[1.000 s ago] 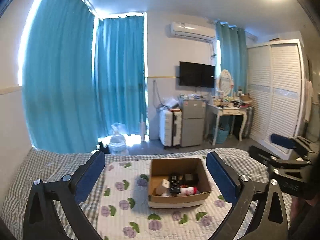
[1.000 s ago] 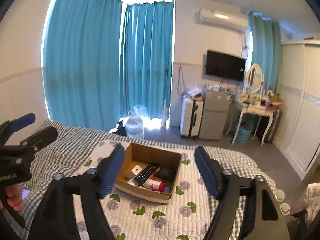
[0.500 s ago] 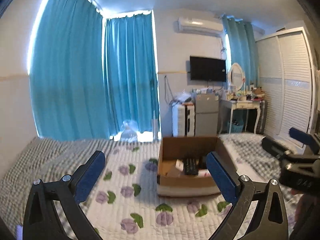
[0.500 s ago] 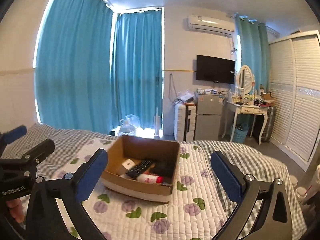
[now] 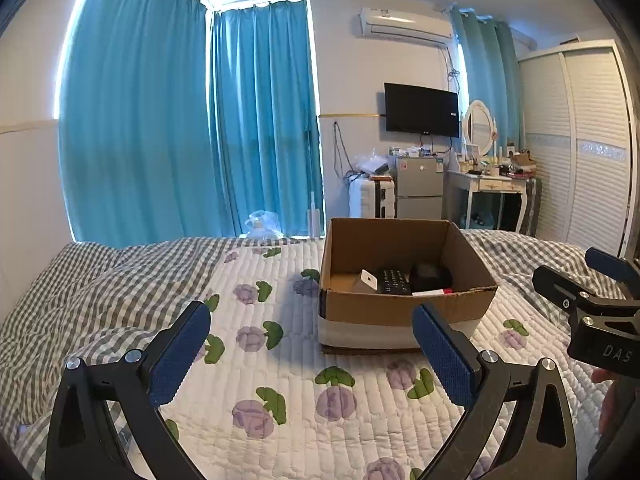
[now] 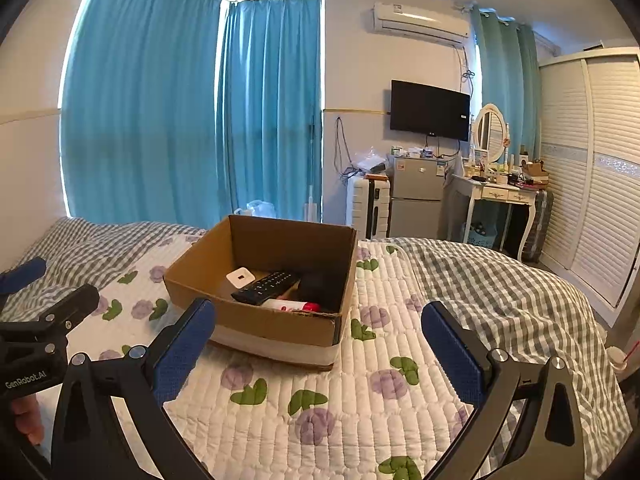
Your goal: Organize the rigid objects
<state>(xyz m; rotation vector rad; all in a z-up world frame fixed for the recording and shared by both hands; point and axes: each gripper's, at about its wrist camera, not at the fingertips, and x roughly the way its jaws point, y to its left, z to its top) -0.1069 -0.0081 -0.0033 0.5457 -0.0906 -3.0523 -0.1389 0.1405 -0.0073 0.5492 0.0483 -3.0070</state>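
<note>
An open cardboard box (image 5: 404, 308) (image 6: 276, 322) stands on the flowered quilt of a bed (image 5: 288, 364) (image 6: 360, 392). Inside lie a black remote (image 6: 266, 287) (image 5: 394, 281), a white square device (image 6: 240, 277) (image 5: 369, 280), a black object (image 6: 320, 286) (image 5: 430, 276) and a white tube with a red cap (image 6: 292, 305) (image 5: 432, 291). My left gripper (image 5: 312, 346) is open and empty, low over the quilt, just in front and left of the box. My right gripper (image 6: 318, 346) is open and empty, in front and right of the box.
Grey checked bedding (image 6: 492, 280) covers both sides of the bed. Beyond the bed are blue curtains (image 5: 192, 128), a suitcase (image 5: 370, 200), a small fridge (image 5: 420, 188), a dressing table (image 5: 492, 184), a wall TV (image 5: 421, 109) and a white wardrobe (image 5: 584, 144).
Both grippers have dropped lower and come nearer the box, which now looks larger. The right gripper opened wide over the last second. The box's contents have not moved.
</note>
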